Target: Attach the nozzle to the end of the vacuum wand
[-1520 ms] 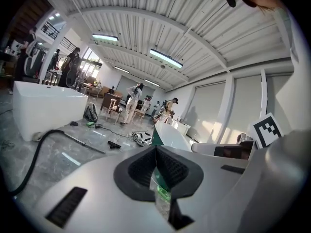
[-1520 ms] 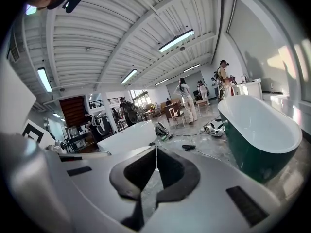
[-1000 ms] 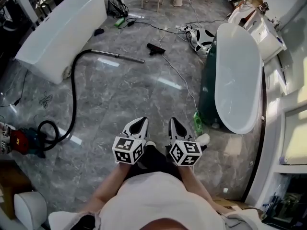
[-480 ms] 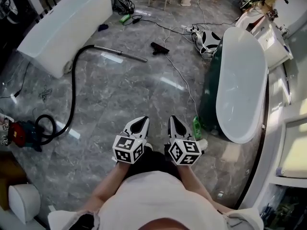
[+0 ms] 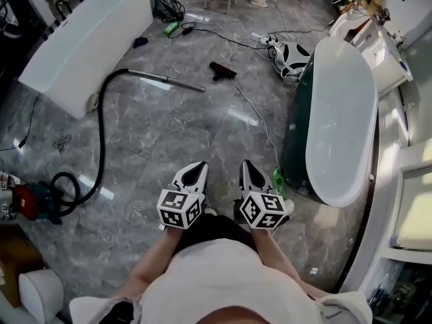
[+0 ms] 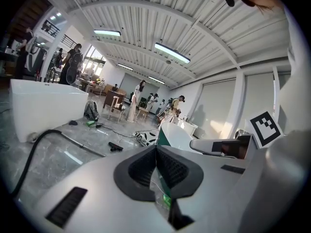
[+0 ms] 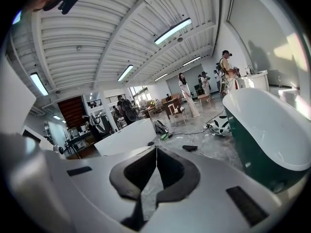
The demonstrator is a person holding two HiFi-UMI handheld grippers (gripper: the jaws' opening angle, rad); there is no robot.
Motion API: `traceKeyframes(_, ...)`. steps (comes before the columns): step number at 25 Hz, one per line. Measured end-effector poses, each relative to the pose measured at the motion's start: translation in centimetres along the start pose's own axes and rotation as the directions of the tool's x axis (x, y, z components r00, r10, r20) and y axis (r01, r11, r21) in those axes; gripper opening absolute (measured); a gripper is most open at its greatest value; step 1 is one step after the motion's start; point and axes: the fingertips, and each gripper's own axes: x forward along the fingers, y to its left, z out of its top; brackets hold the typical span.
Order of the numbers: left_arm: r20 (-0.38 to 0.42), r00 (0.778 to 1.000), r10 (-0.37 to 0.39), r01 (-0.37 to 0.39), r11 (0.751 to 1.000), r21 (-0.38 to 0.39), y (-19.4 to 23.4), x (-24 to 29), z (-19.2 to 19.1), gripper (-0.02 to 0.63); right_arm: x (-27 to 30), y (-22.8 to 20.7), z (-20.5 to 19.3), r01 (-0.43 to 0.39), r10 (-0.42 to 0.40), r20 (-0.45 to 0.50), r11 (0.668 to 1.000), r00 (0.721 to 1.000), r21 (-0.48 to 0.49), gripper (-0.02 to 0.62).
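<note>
The metal vacuum wand (image 5: pixel 165 79) lies on the grey marble floor far ahead, joined to a black hose (image 5: pixel 101 137). The black nozzle (image 5: pixel 223 69) lies apart from it, a short way right of the wand's free end. The nozzle (image 6: pixel 115 146) and wand (image 6: pixel 82 145) also show small in the left gripper view, and the nozzle (image 7: pixel 190 148) in the right gripper view. My left gripper (image 5: pixel 198 167) and right gripper (image 5: pixel 247 165) are held side by side near my body, far from both. Each is shut with nothing between its jaws.
The hose runs to a red vacuum body (image 5: pixel 23 201) at the left. A white bathtub (image 5: pixel 81 39) stands at the back left and a green-sided one (image 5: pixel 337 113) on the right. A green bottle (image 5: pixel 278 179) stands by the right gripper. Cables (image 5: pixel 253 110) cross the floor. People stand far off.
Both grippers have edged forward over the floor together with the person, and the view has swayed a little. The jaws stayed shut. Wand and nozzle have not moved.
</note>
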Motion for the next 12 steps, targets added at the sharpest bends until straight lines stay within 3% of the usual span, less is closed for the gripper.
traceKeyframes(12, 0.009, 0.995, -0.100, 0.101, 0.994, -0.031, 6.2, 6.5, 6.8, 0.009, 10.9, 1.5, 4.4, -0.012, 0.012, 0.000, 1.000, 1.000, 0.029, 0.015)
